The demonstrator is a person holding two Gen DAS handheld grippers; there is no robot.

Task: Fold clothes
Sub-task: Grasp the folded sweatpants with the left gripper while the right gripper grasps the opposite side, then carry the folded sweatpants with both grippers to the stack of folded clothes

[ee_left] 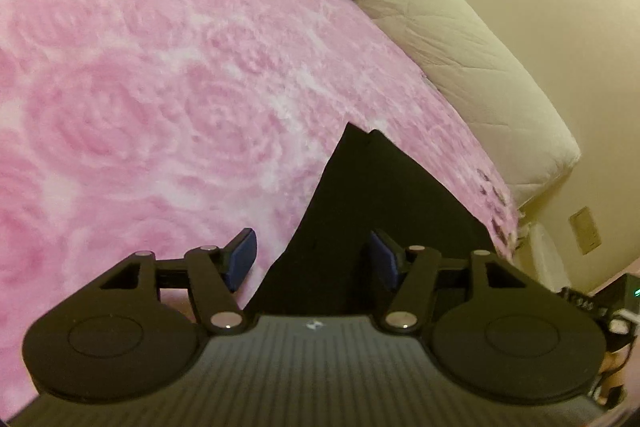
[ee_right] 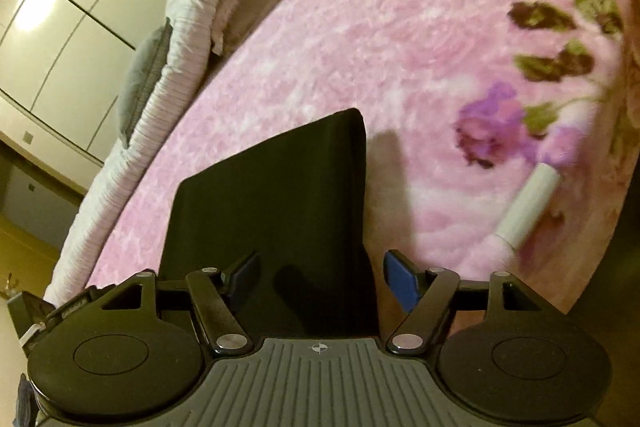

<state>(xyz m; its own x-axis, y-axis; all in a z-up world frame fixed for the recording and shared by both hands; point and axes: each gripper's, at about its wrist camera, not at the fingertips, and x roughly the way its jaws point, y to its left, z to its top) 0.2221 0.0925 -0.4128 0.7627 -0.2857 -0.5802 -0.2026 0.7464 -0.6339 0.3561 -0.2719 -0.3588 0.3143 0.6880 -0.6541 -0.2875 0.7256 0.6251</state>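
Black folded fabric garment (ee_right: 276,211) lies flat on the pink rose-patterned fleece blanket (ee_left: 160,87), near its edge, apparently laid there so both claws can work it; left gripper (ee_left: 310,259) has jaws apart, nothing pinched, blue pads astride the garment's pointed corner (ee_left: 360,163); right gripper (ee_right: 320,279) is also spread and empty over the near hem, likely set to pinch it; white cylindrical tube (ee_right: 524,207) lies apart, beside the printed purple flower.

Likely a home bedroom: pink floral blanket (ee_right: 360,47) on a mattress (ee_left: 460,39), wardrobe doors (ee_right: 68,7).
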